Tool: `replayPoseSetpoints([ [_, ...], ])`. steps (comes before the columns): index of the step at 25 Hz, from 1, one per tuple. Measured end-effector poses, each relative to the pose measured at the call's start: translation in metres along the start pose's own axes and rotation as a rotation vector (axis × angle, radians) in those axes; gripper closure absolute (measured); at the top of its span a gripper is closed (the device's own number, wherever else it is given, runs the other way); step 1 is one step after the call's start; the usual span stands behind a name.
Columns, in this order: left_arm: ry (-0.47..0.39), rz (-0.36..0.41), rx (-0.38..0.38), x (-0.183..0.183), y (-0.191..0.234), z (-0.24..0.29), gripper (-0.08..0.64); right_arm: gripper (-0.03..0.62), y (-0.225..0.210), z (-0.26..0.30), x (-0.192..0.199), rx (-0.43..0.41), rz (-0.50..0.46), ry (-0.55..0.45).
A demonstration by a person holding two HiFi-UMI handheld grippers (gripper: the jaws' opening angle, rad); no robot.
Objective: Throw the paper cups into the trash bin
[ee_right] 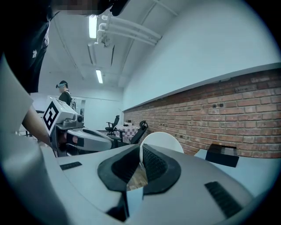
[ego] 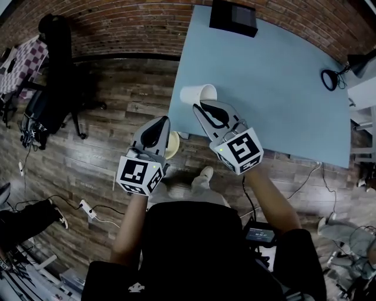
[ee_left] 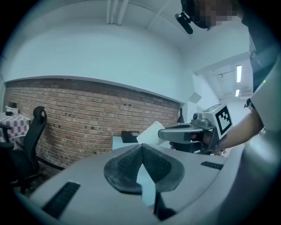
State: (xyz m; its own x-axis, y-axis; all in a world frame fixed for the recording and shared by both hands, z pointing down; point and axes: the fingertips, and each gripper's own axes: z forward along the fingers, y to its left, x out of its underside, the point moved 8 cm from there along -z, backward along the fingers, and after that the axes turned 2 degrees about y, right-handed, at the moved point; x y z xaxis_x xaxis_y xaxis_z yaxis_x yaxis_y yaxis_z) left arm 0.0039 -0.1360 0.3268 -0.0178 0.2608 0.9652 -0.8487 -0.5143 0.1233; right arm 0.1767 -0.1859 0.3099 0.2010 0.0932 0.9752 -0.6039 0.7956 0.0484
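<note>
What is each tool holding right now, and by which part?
The right tool pinches the paper cup by its rim; the left tool is shut and empty.

Reaching both forearms forward, holding left gripper (ego: 160, 122) jaws together, empty, pinching paper cup (ego: 194, 94) rim in right gripper (ego: 201, 107).

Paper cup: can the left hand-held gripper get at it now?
Probably yes: the paper cup, pinched by the right hand-held gripper, hangs close by with nothing between, but the left hand-held gripper is shut.

A pale blue table (ego: 282, 88) carries a black box (ego: 233, 16) at its far edge.
</note>
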Motion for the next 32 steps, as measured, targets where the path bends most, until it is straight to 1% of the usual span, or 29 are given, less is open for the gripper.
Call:
replayPoseSetpoints([
  [8,0.024,-0.014,-0.015,0.012,0.062,-0.036,0.56,0.571,0.036,0.053,-0.008,-0.013,0.059,0.011],
  [13,0.026,-0.016,-0.011,0.015,0.099,-0.057,0.56,0.571,0.063,0.081,-0.015,-0.008,0.061,0.014],
  [17,0.005,-0.056,-0.006,0.018,0.134,-0.08,0.56,0.571,0.088,0.107,-0.019,0.0,0.07,0.005],
  [21,0.013,-0.045,-0.005,0.028,0.162,-0.1,0.56,0.571,0.112,0.126,-0.017,0.017,0.075,0.006],
  [28,0.027,-0.039,0.033,0.04,0.208,-0.129,0.56,0.571,0.154,0.159,-0.014,0.051,0.084,0.018],
  [32,0.037,-0.039,0.061,0.05,0.226,-0.143,0.56,0.571,0.177,0.172,-0.01,0.067,0.09,0.025],
])
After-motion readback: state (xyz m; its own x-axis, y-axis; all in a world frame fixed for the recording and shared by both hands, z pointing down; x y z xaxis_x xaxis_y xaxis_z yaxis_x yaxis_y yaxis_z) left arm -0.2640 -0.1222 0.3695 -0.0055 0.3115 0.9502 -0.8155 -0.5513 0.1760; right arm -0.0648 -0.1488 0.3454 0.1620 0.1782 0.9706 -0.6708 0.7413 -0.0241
